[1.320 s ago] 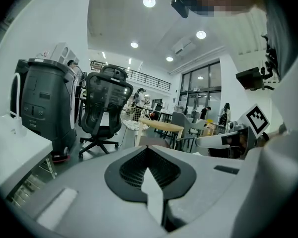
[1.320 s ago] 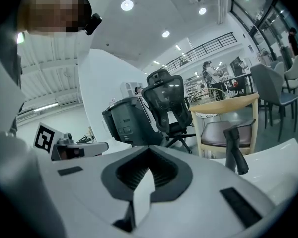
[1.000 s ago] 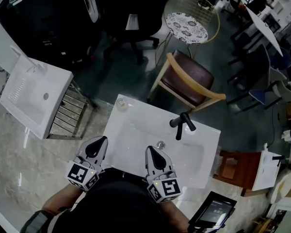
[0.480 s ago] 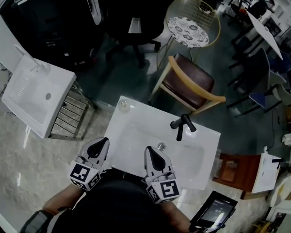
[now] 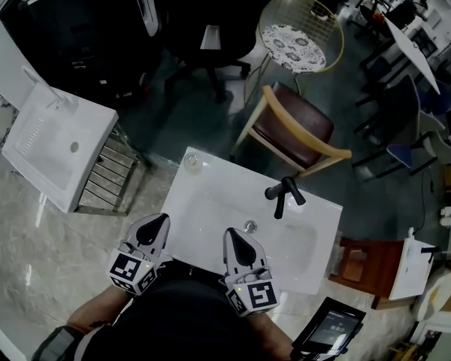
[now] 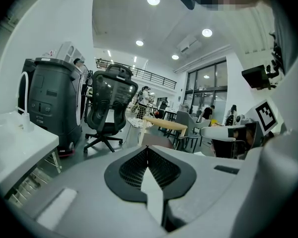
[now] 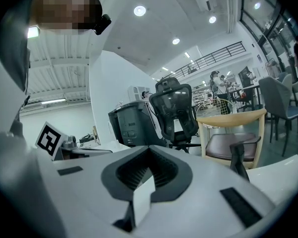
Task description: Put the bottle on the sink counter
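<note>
Left gripper (image 5: 154,226) and right gripper (image 5: 237,239) both closed, empty, at the sink counter (image 5: 210,180) near edge. Small round object (image 5: 189,161), possibly the bottle, sits at the far-left corner, well apart from both.

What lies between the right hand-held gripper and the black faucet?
Head view: only bare white basin and its round metal drain lie between the right hand-held gripper and the black faucet.

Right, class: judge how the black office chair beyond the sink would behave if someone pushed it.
The black office chair would probably roll easily: it stands on a star base with casters on a smooth floor. Its mesh back suggests it is light for its size. Pushed high up, it might swivel or tilt rather than travel straight.
</note>
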Tool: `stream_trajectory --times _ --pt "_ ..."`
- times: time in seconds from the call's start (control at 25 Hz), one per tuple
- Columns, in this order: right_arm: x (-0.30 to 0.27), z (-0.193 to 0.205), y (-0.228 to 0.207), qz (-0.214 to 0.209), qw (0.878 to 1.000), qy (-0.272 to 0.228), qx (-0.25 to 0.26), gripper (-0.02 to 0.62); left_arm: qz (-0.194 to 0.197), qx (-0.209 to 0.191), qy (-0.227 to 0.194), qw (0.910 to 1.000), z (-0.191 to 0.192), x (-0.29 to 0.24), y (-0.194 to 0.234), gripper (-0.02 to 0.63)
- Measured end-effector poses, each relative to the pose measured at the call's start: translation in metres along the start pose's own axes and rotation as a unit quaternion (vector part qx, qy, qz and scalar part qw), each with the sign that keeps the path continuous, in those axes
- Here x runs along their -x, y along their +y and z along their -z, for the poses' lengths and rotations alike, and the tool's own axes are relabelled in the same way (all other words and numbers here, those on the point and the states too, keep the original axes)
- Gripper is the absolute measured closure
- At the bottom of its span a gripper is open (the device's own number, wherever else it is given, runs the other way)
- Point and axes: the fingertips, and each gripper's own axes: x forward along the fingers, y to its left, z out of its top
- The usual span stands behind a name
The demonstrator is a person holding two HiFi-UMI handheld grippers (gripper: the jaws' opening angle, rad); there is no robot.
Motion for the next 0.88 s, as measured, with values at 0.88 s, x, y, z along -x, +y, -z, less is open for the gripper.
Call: stream_trajectory --times 0.88 --pt "-0.0013 -0.0034 0.0038 -0.004 1.000 -0.007 -0.005 0.600 -0.006 0.001 0.006 1.0000 0.0027 0.0001 0.0045 0.604"
